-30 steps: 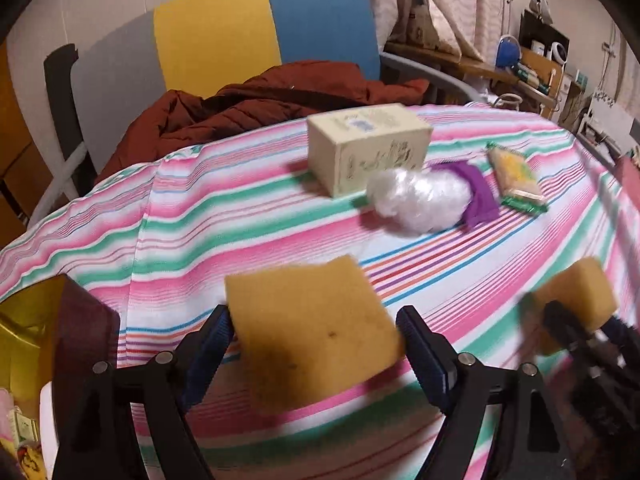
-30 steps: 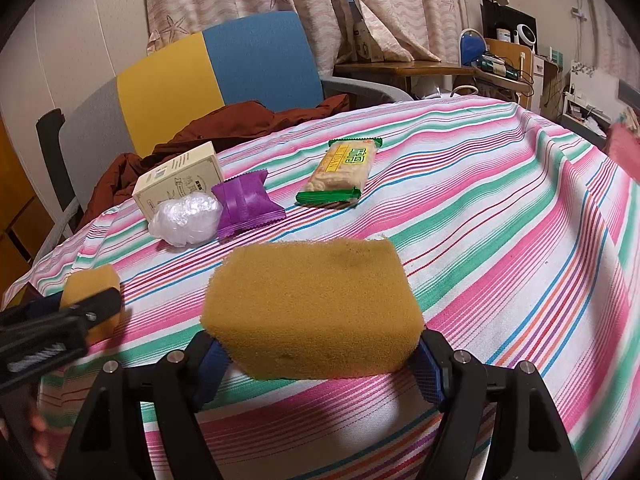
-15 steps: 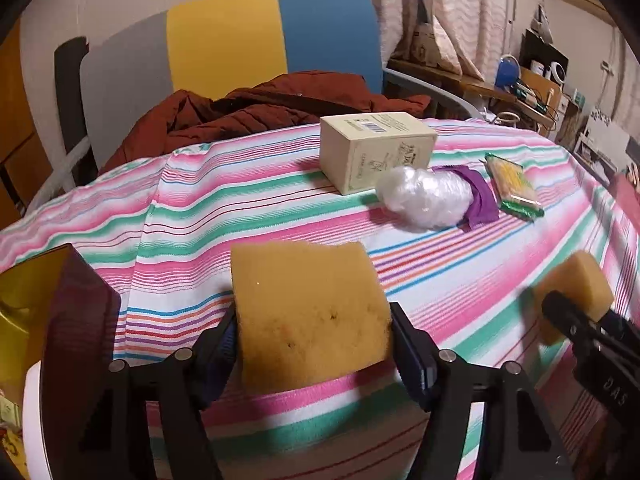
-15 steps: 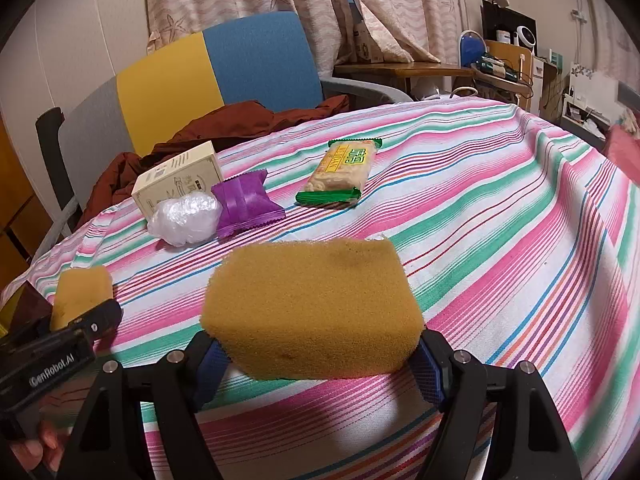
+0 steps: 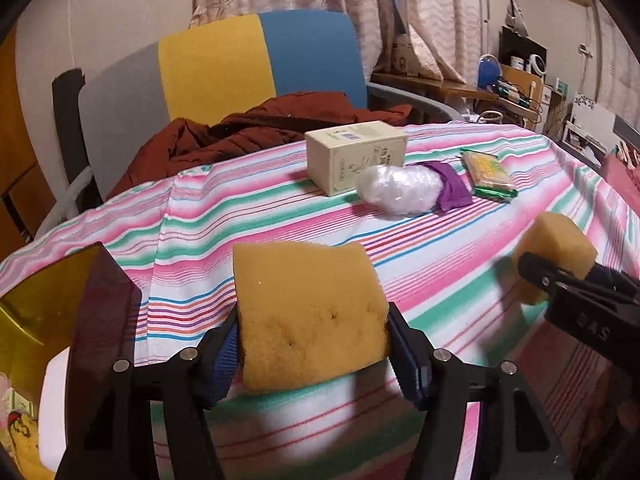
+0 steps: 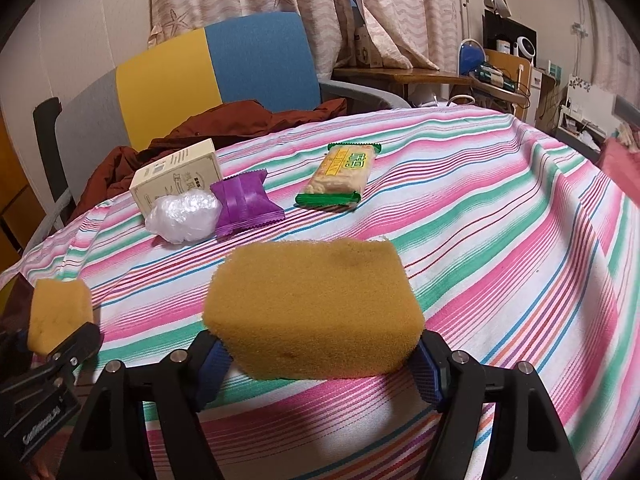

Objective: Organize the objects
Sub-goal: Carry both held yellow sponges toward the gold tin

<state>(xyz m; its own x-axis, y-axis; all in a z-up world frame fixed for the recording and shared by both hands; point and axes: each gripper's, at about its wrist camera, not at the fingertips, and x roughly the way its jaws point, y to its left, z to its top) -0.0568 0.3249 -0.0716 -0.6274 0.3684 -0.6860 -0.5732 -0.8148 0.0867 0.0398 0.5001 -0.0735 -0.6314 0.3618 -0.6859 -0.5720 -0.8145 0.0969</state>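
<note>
A yellow sponge [image 5: 308, 308] sits between the pads of my left gripper [image 5: 312, 344], just above the striped tablecloth [image 5: 240, 216]. The jaws are closing and both pads press on its sides. My right gripper [image 6: 316, 344] is shut on a second, wider yellow sponge [image 6: 312, 300]. Each wrist view catches the other gripper at its edge: the right gripper [image 5: 560, 280] with its sponge [image 5: 556, 240], and the left gripper [image 6: 60, 352] with its sponge [image 6: 56, 312]. Farther back lie a cream box [image 6: 176, 180], a clear plastic wad [image 6: 184, 216], a purple packet [image 6: 244, 204] and a green-edged snack pack [image 6: 340, 176].
A dark amber translucent bin [image 5: 48, 300] stands at the table's near left edge. Behind the table is a grey, yellow and blue chair [image 5: 256, 64] with a rust-coloured jacket [image 5: 260, 132] on it. Cluttered shelves [image 6: 508, 64] fill the far right.
My left gripper's jaws have come in from wide apart onto the sponge's sides, and that hand has drifted sideways toward the bin. The right gripper and its sponge have stayed put.
</note>
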